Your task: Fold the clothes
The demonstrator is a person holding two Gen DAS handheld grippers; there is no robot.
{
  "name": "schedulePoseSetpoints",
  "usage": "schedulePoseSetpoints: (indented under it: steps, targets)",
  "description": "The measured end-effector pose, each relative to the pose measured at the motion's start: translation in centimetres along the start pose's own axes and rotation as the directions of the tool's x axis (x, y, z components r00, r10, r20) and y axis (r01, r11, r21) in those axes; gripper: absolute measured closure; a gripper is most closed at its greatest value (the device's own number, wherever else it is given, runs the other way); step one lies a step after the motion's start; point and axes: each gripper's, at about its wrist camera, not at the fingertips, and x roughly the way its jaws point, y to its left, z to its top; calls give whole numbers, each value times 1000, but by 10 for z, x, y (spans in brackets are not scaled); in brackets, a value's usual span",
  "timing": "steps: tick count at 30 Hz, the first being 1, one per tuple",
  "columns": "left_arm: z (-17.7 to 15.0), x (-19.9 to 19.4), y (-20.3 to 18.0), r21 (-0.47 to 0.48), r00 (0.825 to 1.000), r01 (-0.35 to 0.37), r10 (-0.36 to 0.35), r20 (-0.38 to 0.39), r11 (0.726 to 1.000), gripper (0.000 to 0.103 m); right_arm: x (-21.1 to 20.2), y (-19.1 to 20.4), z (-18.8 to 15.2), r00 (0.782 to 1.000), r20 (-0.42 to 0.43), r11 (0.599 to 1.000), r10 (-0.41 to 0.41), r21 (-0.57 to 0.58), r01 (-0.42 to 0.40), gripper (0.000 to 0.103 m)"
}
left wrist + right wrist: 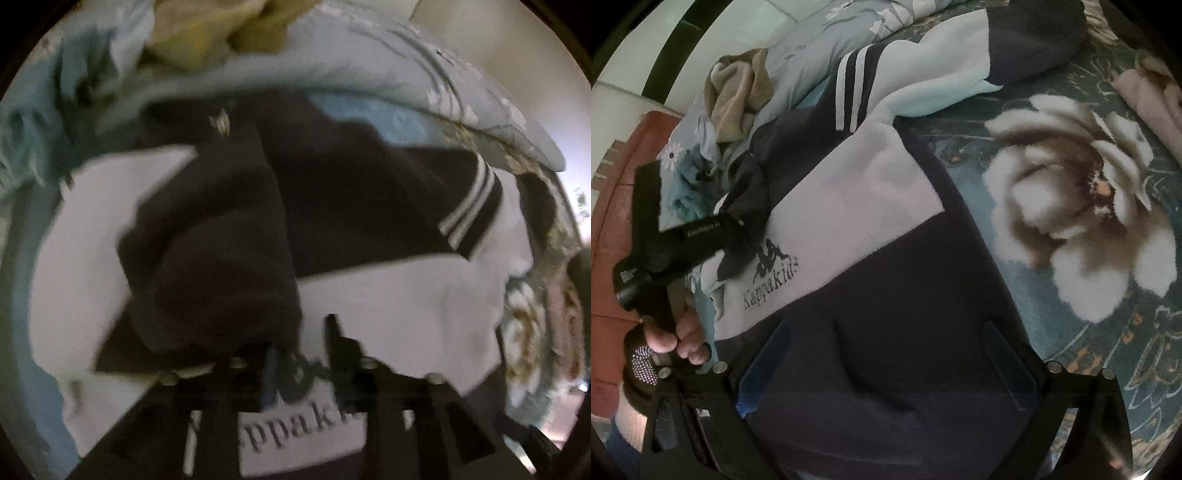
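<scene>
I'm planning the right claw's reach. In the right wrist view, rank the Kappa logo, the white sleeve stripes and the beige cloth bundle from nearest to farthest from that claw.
From the right claw:
1. Kappa logo, just up-left, on the sweatshirt's white panel.
2. White sleeve stripes, farther up, left of centre.
3. Beige cloth bundle, left of the stripes on the blue bedding; only slightly farther, nearly too close to call.

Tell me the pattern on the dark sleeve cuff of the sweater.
Two white stripes on the dark sleeve cuff, clearest in the right wrist view.
</scene>
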Motion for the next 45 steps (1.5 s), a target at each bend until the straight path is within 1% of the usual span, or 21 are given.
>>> schedulePoseSetpoints:
  steps: [2, 5, 7, 9, 12, 14, 15, 17, 19, 21, 23, 25, 26, 28, 32, 34, 36, 37, 39, 43, 45]
  targets:
    - [-6, -10, 5, -27, 997, 78, -78, -12, 997, 49, 2, 2, 1, 1000, 3, 1000, -3, -5, 3, 0]
    - [-22, -40, 20, -80, 988, 148, -143, 60, 986, 46, 6, 8, 3, 1000, 8, 1000, -7, -20, 7, 0]
    - [-34, -60, 42, -160, 983, 126, -102, 151, 979, 42, 7, 16, 8, 1000, 18, 999, -15, -50, 16, 0]
    - [-44, -74, 73, -298, 979, 42, 21, 204, 954, 40, 8, 31, 16, 999, 41, 994, -26, -107, 30, 0]
    - [-58, -86, 119, -504, 956, -92, 217, 195, 859, 40, 12, 69, 30, 996, 80, 967, -43, -248, 62, 0]
    - [-72, -91, 154, -642, 940, -145, 308, 149, 753, 40, 18, 101, 40, 995, 91, 937, -37, -343, 66, 0]
    - [-80, -93, 168, -697, 937, -150, 325, 126, 701, 40, 23, 120, 44, 995, 92, 919, -29, -390, 62, 0]
    - [-91, -93, 186, -761, 942, -145, 323, 90, 633, 40, 35, 159, 50, 995, 97, 870, -21, -489, 66, 0]
    - [-97, -88, 193, -795, 946, -148, 320, 60, 588, 40, 50, 198, 54, 994, 103, 806, -22, -586, 78, 0]
    - [-100, -89, 195, -804, 945, -147, 322, 58, 577, 40, 71, 234, 51, 992, 117, 728, -53, -675, 119, 0]
    - [-99, -90, 194, -801, 944, -147, 325, 62, 581, 40, 96, 259, 47, 986, 127, 658, -106, -735, 165, 0]
    - [-100, -91, 193, -796, 944, -148, 324, 64, 588, 40, 121, 274, 41, 978, 136, 601, -160, -773, 205, 0]
    - [-102, -92, 194, -797, 944, -145, 323, 66, 587, 40, 131, 276, 40, 973, 137, 587, -186, -779, 222, 0]
    - [-106, -95, 197, -799, 945, -139, 319, 68, 585, 40, 145, 273, 42, 965, 129, 592, -227, -769, 242, 1]
    - [-105, -89, 200, -806, 952, -127, 299, 65, 578, 40, 159, 260, 49, 955, 100, 619, -279, -742, 258, 31]
    - [-105, -87, 201, -806, 955, -127, 290, 57, 578, 40, 159, 253, 54, 956, 77, 643, -284, -725, 249, 37]
    - [-106, -85, 203, -806, 956, -130, 288, 52, 577, 40, 150, 246, 62, 959, 84, 668, -270, -701, 250, 53]
    - [-107, -85, 203, -806, 956, -132, 288, 49, 577, 40, 145, 243, 66, 960, 91, 681, -263, -688, 252, 56]
    - [-108, -85, 203, -807, 957, -135, 287, 45, 574, 40, 131, 231, 79, 965, 105, 733, -239, -633, 250, 65]
    - [-109, -85, 201, -805, 957, -149, 288, 29, 574, 40, 101, 199, 109, 976, 124, 851, -180, -478, 218, 69]
    - [-110, -84, 199, -800, 959, -157, 284, 17, 579, 40, 98, 182, 117, 983, 102, 893, -155, -411, 183, 69]
